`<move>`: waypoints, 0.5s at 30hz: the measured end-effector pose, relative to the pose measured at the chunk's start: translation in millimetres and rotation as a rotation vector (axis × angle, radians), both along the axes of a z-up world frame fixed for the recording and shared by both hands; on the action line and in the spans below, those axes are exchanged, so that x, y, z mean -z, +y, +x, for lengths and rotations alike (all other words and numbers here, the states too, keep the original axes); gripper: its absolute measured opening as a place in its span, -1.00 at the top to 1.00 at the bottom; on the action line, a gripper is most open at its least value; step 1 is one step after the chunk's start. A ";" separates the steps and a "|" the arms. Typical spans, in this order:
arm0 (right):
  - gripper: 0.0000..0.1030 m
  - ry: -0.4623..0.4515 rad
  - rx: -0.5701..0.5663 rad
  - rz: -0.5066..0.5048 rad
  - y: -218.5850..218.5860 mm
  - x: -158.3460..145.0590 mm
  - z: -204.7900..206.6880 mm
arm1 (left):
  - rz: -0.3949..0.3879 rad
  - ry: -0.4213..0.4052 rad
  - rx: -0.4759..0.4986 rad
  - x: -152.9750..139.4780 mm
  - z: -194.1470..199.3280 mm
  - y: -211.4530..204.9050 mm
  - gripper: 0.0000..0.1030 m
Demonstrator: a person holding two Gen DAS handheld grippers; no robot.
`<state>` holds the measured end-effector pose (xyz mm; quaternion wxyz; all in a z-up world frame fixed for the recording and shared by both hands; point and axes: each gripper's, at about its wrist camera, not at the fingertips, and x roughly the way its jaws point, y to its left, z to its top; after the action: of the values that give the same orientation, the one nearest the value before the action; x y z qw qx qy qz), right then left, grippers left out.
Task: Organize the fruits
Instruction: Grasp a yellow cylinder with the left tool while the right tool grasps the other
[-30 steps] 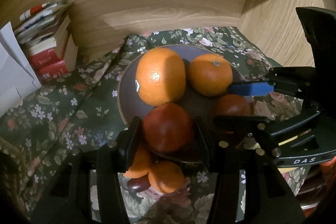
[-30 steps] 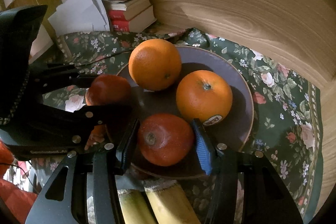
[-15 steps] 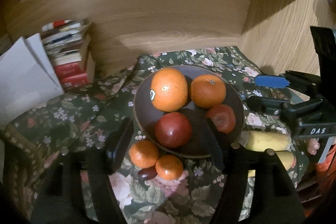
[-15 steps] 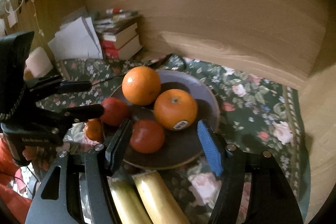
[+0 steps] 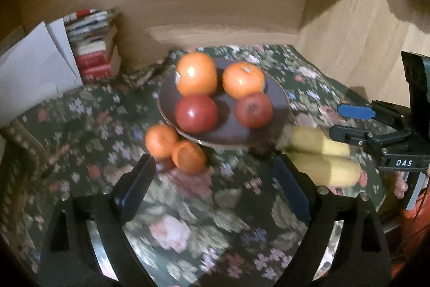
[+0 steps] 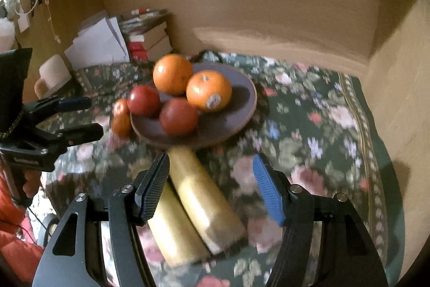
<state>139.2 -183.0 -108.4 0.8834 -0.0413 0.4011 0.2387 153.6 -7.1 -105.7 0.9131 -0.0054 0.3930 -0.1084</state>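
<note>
- Both my tongs are wide open and hold nothing: left gripper (image 5: 212, 184), right gripper (image 6: 212, 184).
- Oranges (image 6: 173, 74) and red fruits (image 6: 178, 116) sit crowded on the plate (image 6: 242, 112); a bump could roll one off.
- Bananas (image 6: 201, 195) lie under my right tongs; squeezing hard could squash them.
- Two small oranges (image 5: 161, 140) wait beside the plate and could roll away.

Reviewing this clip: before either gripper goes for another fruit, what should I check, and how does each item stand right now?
1. Left gripper open, empty: ok.
2. Right gripper open, empty: ok.
3. Two oranges and two red fruits resting on the plate: ok.
4. Small oranges off the plate, on the cloth: not ok.
5. Bananas off the plate: not ok.
6. Room left on the plate for them: cannot tell.
</note>
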 end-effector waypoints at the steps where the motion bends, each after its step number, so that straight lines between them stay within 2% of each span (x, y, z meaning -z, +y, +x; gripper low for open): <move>1: -0.19 0.005 0.006 -0.002 -3.8 3.0 -3.5 | 0.002 0.008 0.006 3.4 -3.1 -3.8 -0.77; 6: -0.24 0.016 0.027 -0.029 -19.7 15.0 -19.3 | 0.008 0.042 0.034 18.9 -15.7 -22.1 -0.77; 8: -0.33 -0.001 0.051 -0.039 -27.7 16.2 -24.2 | 0.011 0.049 0.041 23.0 -19.3 -28.8 -0.77; 12: -0.37 0.007 0.058 -0.010 -39.3 18.6 -27.7 | 0.006 0.057 0.048 27.6 -23.5 -38.2 -0.81; 15: -0.54 -0.016 0.051 -0.033 -38.0 21.3 -29.9 | 0.001 0.063 0.047 30.3 -24.5 -42.6 -0.82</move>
<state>109.3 -221.0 -129.6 0.8917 -0.0478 0.3986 0.2092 129.1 -49.7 -136.0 0.8975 0.0011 0.4216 -0.1293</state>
